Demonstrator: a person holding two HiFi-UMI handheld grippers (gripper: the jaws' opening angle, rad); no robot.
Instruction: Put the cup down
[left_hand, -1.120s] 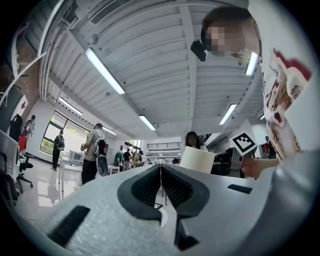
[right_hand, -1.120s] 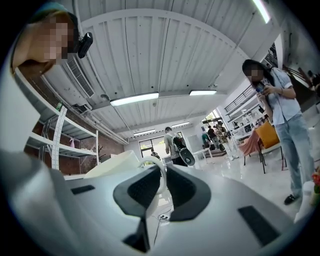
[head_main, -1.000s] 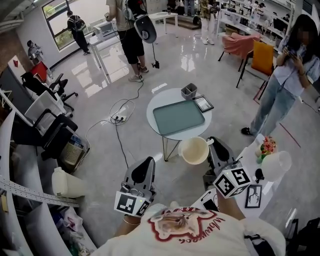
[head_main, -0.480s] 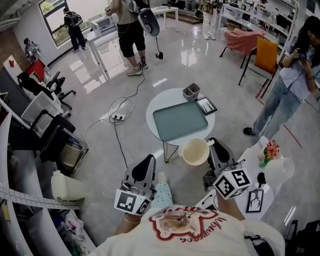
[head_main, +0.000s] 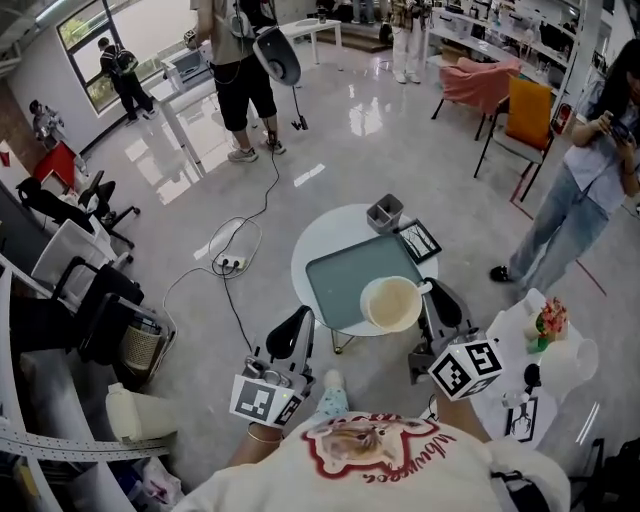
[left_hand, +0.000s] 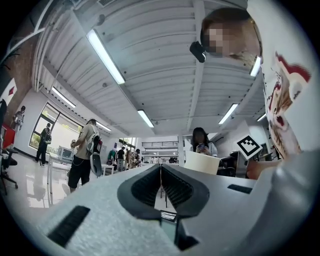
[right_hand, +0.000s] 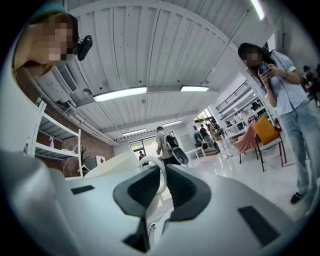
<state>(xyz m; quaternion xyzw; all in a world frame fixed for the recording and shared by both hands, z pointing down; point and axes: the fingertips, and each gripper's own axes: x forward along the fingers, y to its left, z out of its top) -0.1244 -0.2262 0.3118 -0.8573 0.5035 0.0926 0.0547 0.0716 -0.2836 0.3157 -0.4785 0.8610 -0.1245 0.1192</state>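
Items as I see them from the operator's station:

1. Left tongs (head_main: 291, 338): low at the left of the head view, marker cube (head_main: 258, 400) facing up. In the left gripper view the ribbed pads meet along a thin line and nothing sits between them, so they are closed and empty.

2. Right tongs (head_main: 428, 292): at the right of the head view, with their own marker cube (head_main: 466, 367). In the right gripper view the jaws are clamped on the white loop handle (right_hand: 156, 162) of the cup.

3. Cup (head_main: 390, 303): cream-coloured, upright with its mouth open to the head camera and nothing visible inside. It hangs by its handle from the right tongs. In the head view it overlaps the near right corner of the tray. I cannot tell whether its base touches anything.

4. Bench (head_main: 308, 252): round, white and on thin legs, standing on a glossy floor.

5. Tray (head_main: 345, 270): grey-green and rectangular, covering most of the bench top.

6. Small grey bin (head_main: 384, 212): on the far edge of the bench, just beyond the tray.

7. Flat framed panel (head_main: 418, 240): beside the bin at the tray's right end.

8. Cable (head_main: 235, 250): black, looped on the floor to the left of the bench.

9. Person in jeans (head_main: 580, 200): standing at the right, well apart from the bench.
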